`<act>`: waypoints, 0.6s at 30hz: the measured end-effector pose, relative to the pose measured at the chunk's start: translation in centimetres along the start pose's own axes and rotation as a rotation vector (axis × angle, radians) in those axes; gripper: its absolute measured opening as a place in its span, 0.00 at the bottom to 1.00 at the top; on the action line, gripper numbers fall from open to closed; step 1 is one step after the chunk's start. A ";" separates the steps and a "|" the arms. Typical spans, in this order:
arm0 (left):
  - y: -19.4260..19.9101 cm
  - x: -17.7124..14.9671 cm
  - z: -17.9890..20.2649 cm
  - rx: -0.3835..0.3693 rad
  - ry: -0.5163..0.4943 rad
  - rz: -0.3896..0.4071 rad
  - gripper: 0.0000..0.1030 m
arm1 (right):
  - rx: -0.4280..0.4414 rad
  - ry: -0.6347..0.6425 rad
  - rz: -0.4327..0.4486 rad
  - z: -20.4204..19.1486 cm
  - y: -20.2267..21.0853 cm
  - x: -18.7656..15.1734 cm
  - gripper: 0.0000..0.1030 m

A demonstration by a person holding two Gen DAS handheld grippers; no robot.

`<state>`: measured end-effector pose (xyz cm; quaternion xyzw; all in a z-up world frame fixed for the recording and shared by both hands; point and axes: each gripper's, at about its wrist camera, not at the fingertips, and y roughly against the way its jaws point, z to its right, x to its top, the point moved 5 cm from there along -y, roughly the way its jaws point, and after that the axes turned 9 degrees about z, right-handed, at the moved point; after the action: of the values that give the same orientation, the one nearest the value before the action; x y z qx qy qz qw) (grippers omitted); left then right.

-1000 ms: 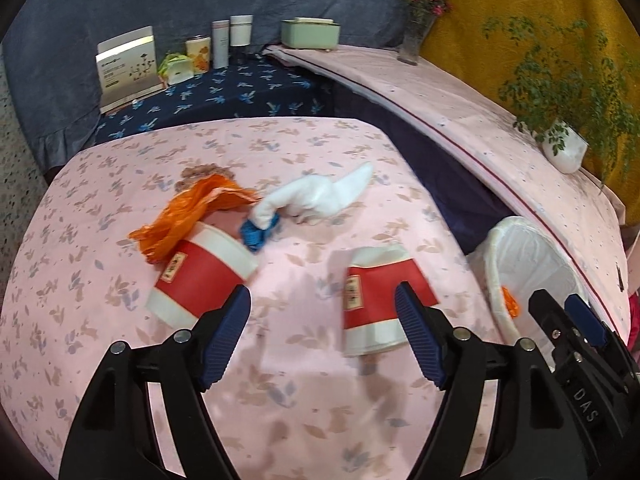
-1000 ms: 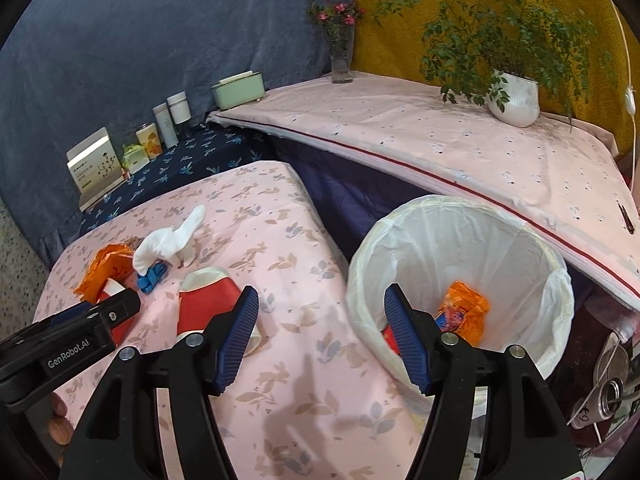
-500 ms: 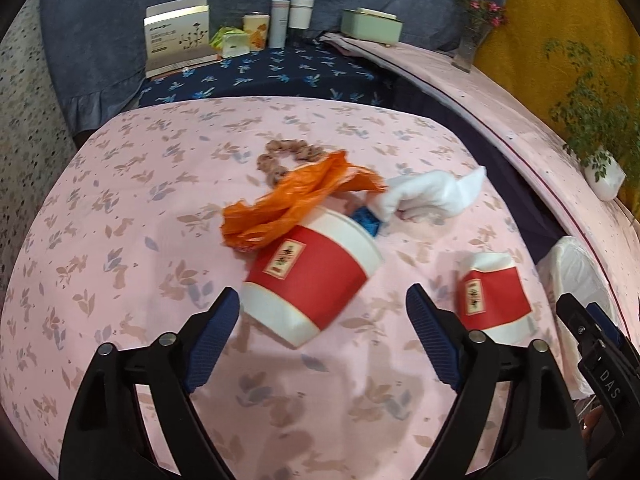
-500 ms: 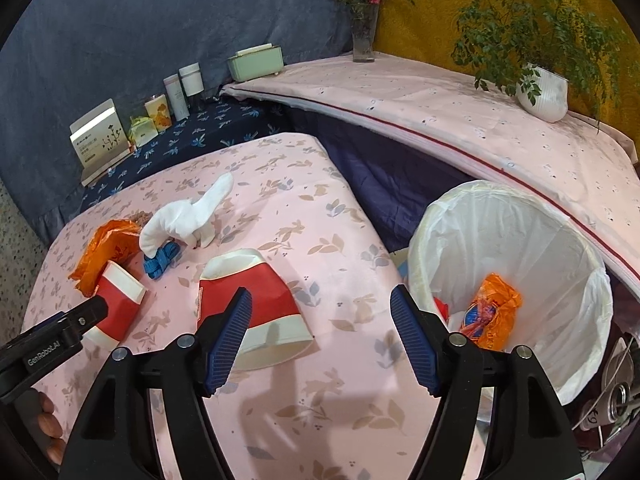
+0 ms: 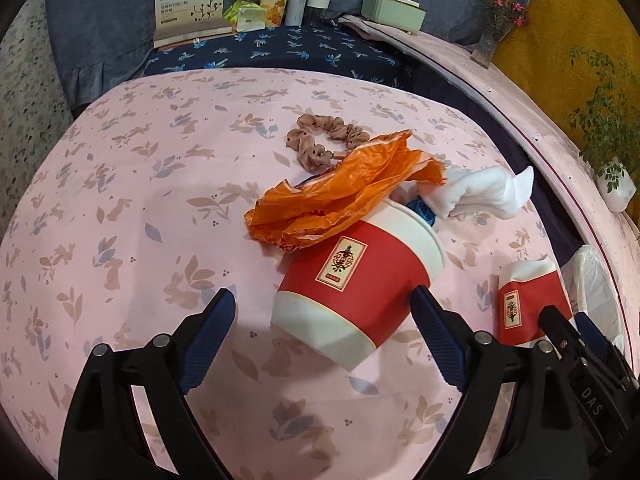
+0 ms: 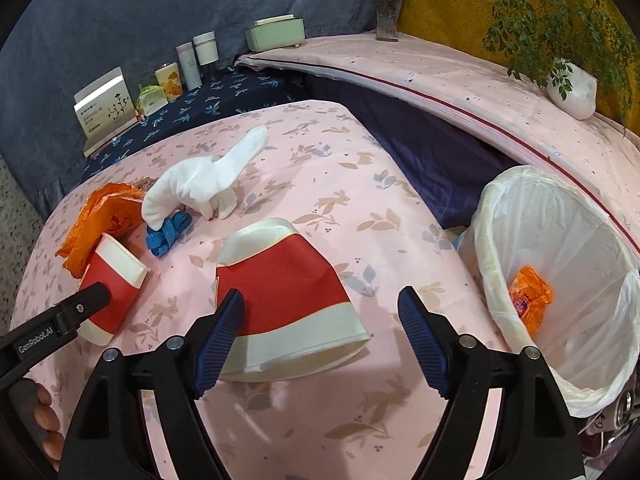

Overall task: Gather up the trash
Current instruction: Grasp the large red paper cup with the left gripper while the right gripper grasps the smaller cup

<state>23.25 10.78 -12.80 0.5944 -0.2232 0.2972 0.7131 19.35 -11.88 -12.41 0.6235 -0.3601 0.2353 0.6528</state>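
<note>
A red and white paper cup [image 5: 356,280] lies on its side on the pink cloth, an orange plastic bag [image 5: 340,196] draped over its mouth. My left gripper [image 5: 324,332] is open, its jaws on either side of this cup's base. A second, squashed red cup [image 6: 288,300] lies nearer the bin; it also shows in the left wrist view [image 5: 528,304]. My right gripper [image 6: 320,340] is open around its near end. The white-lined bin [image 6: 560,280] stands at the right and holds an orange wrapper [image 6: 528,300].
A white sock [image 6: 208,180], a blue ribbon [image 6: 168,234] and a brown scrunchie [image 5: 320,144] lie on the pink cloth. Boxes and bottles [image 5: 296,0] stand on the dark cloth behind. A potted plant [image 6: 572,88] and a vase [image 6: 386,4] stand on the right ledge.
My left gripper has swung left from the squashed cup to the cup under the orange bag and closed in on it. My right gripper has moved from the bin to the squashed cup.
</note>
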 end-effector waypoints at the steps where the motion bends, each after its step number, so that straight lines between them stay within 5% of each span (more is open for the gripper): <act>1: -0.2 0.0 -0.1 -0.005 0.006 -0.004 0.83 | 0.003 0.000 0.001 -0.1 -0.1 0.0 0.75; 14: -1.7 -0.1 1.1 -0.061 0.010 -0.026 0.77 | 0.065 -0.016 -0.030 -1.9 -1.3 -0.5 0.68; 18: -1.5 -0.1 1.4 -0.075 0.014 -0.029 0.73 | 0.077 -0.021 -0.056 -2.2 -1.7 -0.9 0.44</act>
<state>24.28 9.23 -13.71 0.5682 -0.2209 0.2824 0.7407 20.46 -9.79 -14.14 0.6604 -0.3400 0.2240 0.6309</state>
